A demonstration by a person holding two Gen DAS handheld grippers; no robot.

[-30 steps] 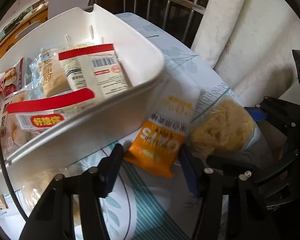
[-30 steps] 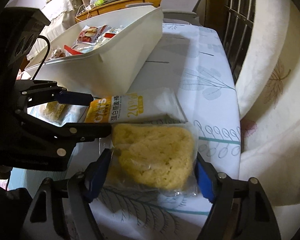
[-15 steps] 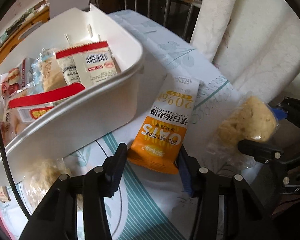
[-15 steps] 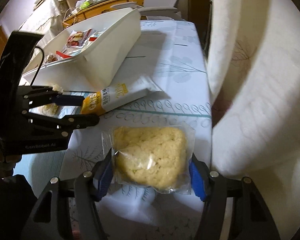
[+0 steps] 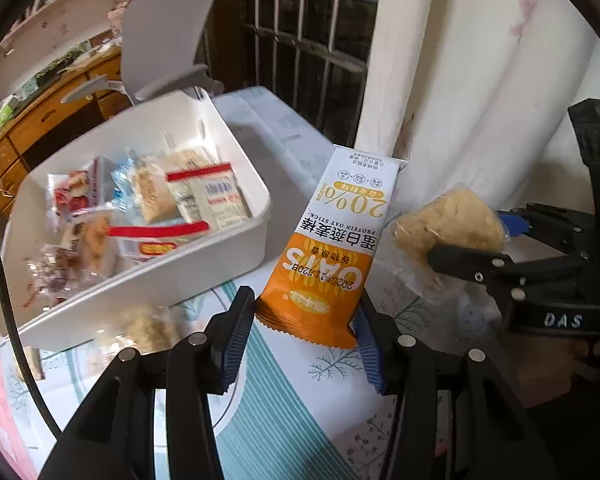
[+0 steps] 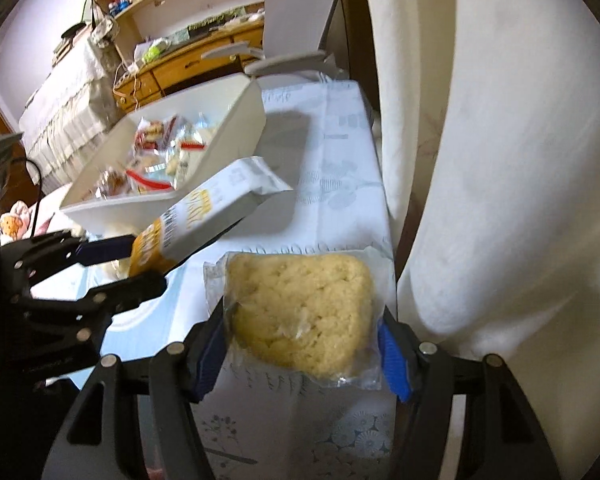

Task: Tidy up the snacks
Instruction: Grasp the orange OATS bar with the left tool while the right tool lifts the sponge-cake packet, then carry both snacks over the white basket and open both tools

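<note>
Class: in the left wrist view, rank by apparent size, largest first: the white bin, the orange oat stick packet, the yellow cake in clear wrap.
1. white bin
2. oat stick packet, though nearness enlarges it
3. yellow cake

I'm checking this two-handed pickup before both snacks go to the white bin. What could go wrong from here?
1. The left gripper pinches only the orange bottom end of the oat bar packet; the long free end may swing or slip out.
2. The right gripper squeezes the bagged yellow cake, which looks soft and could crush.
3. The white bin already holds many packets, and both grippers are close together, so they might bump at the drop.
</note>
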